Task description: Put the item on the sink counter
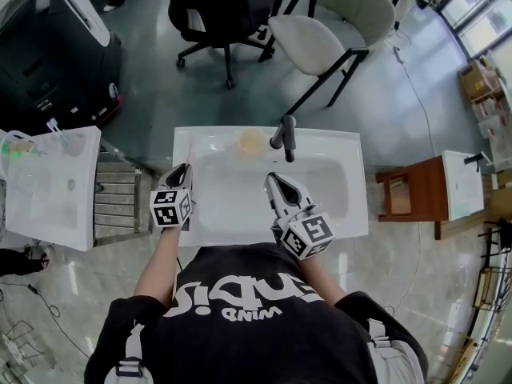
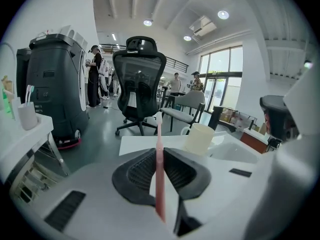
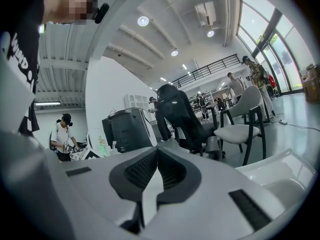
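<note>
From the head view, the left tongs hang over the left edge of the white table that surrounds the sink basin. The right tongs sit over the middle of the basin, near the person. A cream cup stands on the far rim just left of the faucet. What the left tongs carry is too thin to make out from here. The left gripper view settles it. These tongs are clamped on a pink toothbrush, which stands upright between the ribbed pads with its head above them. The flat table lies just beyond, and the cup is to the right by the basin. In the right gripper view, the right tongs are closed tip to tip with nothing between them, and the basin's edge is at lower right. The step in hand looks like the delivery itself: the toothbrush is over the table but not yet set down. The next move likely calls for bringing it low over the bare strip left of the basin and tipping it flat so it cannot roll in. The pads would then part, and the cup should be kept clear.
</note>
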`<state>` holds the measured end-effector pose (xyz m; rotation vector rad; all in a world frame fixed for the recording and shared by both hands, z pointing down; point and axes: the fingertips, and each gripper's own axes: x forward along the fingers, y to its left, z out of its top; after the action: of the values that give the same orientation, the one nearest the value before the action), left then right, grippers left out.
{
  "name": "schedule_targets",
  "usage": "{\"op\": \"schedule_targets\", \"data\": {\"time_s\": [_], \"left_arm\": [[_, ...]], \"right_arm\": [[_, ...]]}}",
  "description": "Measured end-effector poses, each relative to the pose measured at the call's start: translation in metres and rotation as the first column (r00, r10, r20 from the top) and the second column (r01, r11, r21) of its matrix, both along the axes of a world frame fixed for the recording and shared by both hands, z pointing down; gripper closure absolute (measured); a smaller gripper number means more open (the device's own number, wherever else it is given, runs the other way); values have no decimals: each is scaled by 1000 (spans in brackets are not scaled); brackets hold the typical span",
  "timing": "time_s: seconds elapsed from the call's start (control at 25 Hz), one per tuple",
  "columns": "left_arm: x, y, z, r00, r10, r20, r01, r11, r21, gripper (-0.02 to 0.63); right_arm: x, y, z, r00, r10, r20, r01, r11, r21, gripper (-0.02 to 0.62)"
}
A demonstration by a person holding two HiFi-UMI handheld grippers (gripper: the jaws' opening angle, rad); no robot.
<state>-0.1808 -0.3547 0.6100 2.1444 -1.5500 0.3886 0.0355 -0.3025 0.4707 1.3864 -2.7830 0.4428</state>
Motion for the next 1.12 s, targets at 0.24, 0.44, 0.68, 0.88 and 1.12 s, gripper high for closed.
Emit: {"op": "schedule_targets", "data": {"time_s": [0.24,0.44,0.68,0.88,1.12], "left_arm": [[-3,-11,24,1000,9,18,-8,999,-52,543],[-5,-15,39,1000,7,26,-5,996,-92,543],[-6,-19,56,999,7,44,-1,991,-132,543],[-5,-22,65,998,15,63,-4,987,-158,543],[-3,-25,73,997,14,72,0,981,-192,543]], "right_arm": [[1,-4,1,1000,10,-2,-10,1000,-5,575],[-3,-6,3,1000,5,-5,-5,1000,-12,577],[-3,-8,6,1000,6,-7,-6,1000,-17,577],[-2,-10,8,1000,9,-7,-9,1000,-22,575],[-1,-12,8,1000,10,-7,-10,1000,-25,577]]}}
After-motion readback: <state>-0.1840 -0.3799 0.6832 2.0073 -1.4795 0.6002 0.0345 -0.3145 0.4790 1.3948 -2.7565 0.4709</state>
